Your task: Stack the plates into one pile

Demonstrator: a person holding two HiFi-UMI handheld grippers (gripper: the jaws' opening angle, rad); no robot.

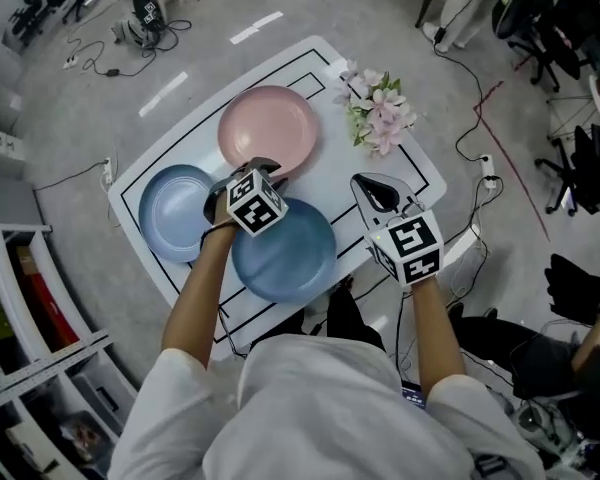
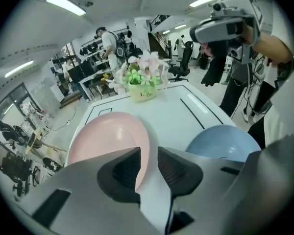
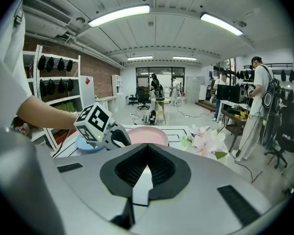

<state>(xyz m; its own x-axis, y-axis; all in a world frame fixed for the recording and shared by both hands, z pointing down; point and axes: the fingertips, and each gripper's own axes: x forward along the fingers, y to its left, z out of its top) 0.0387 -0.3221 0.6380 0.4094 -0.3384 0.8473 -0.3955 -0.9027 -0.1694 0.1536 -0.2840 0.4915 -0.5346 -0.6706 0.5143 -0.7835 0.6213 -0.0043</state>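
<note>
Three plates lie apart on the white table (image 1: 310,63): a pink plate (image 1: 268,128) at the back, a light blue plate (image 1: 175,211) at the left, and a darker blue plate (image 1: 285,250) at the front. My left gripper (image 1: 258,165) hangs over the pink plate's near rim, between it and the darker blue plate. In the left gripper view its jaws (image 2: 149,163) stand open, with the edge of the pink plate (image 2: 108,136) in the gap and no pad pressing on it. My right gripper (image 1: 377,190) is shut and empty, right of the darker blue plate (image 2: 225,141).
A pot of pink and white flowers (image 1: 375,108) stands at the table's back right corner. White shelving (image 1: 30,298) runs along the left. Cables (image 1: 475,118) and office chairs (image 1: 580,168) lie on the floor to the right. People stand far off in the room (image 3: 259,92).
</note>
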